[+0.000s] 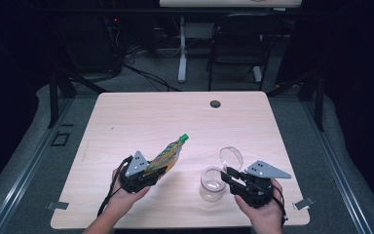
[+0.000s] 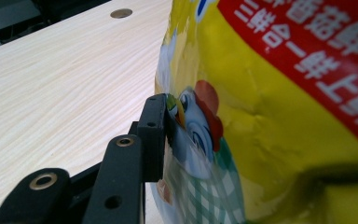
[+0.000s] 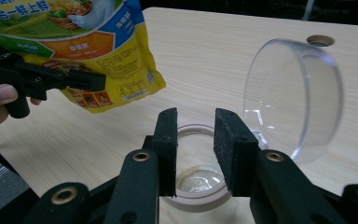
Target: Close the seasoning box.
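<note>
Pouch (image 1: pixel 166 157) clamped in left gripper's (image 1: pixel 146 174) fingers; right gripper's (image 3: pixel 195 154) fingers empty above jar (image 3: pixel 196 179).

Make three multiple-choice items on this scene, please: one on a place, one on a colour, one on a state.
1. Where is the jar?
A. beside the right gripper
B. at the table's far edge
C. on the floor

2. What colour is the pouch's cap?
A. red
B. green
C. white

3. How is the jar's lid?
A. shut
B. swung open
C. lying apart on the table

Answers: 1 A, the jar stands just left of the right gripper. 2 B, the cap shows green. 3 B, the clear lid stands up behind the mouth.
</note>
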Demonstrator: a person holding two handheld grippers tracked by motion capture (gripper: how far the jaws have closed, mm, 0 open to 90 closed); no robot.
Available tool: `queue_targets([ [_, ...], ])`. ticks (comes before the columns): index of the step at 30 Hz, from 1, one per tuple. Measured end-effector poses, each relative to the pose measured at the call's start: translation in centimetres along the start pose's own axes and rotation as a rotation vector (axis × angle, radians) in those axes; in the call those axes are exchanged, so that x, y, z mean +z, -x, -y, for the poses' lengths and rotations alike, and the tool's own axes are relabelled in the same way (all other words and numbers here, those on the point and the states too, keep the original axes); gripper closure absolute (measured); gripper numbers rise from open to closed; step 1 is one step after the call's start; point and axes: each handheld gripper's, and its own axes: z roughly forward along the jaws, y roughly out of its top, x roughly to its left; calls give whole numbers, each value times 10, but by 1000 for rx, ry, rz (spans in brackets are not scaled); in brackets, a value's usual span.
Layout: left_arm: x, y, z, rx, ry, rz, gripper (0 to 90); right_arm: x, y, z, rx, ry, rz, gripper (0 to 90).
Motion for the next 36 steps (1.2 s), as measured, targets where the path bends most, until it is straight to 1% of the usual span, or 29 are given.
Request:
queue_targets([
  [1, 0, 1, 1, 4, -5, -5, 637, 2, -1, 2, -4, 2, -8, 701],
  [3, 0, 2, 3, 16, -11, -19, 637, 5, -3, 7, -18, -4, -8, 701],
  [4, 0, 3, 4, 30, -20, -30, 637, 6, -3, 8, -34, -17, -2, 701],
  [6, 0, 4, 5, 43, -19, -46, 637, 8, -5, 11, -40, -12, 1, 698],
  [9, 0, 8, 6, 85, -32, -70, 637, 10, -7, 15, -51, -7, 2, 697],
  [10, 0, 9, 7, 92, -35, -75, 637, 11, -8, 17, -55, -6, 2, 697],
  [12, 0, 11, 7, 119, -41, -91, 637, 12, -9, 18, -56, -3, 1, 697],
  [13, 1, 13, 8, 140, -52, -102, 637, 13, -10, 19, -52, 2, -1, 697],
  [14, 1, 14, 8, 150, -55, -106, 637, 13, -10, 20, -65, -3, 0, 697],
  [16, 2, 17, 9, 183, -67, -121, 637, 14, -12, 21, -71, 3, -2, 697],
  [19, 3, 21, 10, 210, -77, -129, 637, 15, -13, 22, -82, 7, -5, 697],
  [21, 3, 22, 10, 214, -79, -123, 637, 15, -14, 23, -82, 10, -6, 697],
  [26, 5, 25, 12, 235, -83, -141, 637, 16, -14, 25, -81, 10, -11, 697],
  [28, 5, 25, 12, 259, -99, -150, 637, 16, -14, 25, -80, 5, -11, 698],
  [29, 6, 26, 12, 268, -100, -157, 637, 17, -14, 25, -72, 13, -15, 698],
  [34, 7, 30, 13, 316, -117, -178, 637, 18, -15, 26, -83, 5, -19, 697],
  [35, 8, 30, 13, 332, -122, -183, 637, 18, -15, 26, -86, 9, -19, 697],
  [36, 8, 31, 14, 337, -123, -186, 637, 18, -15, 27, -82, 11, -18, 697],
])
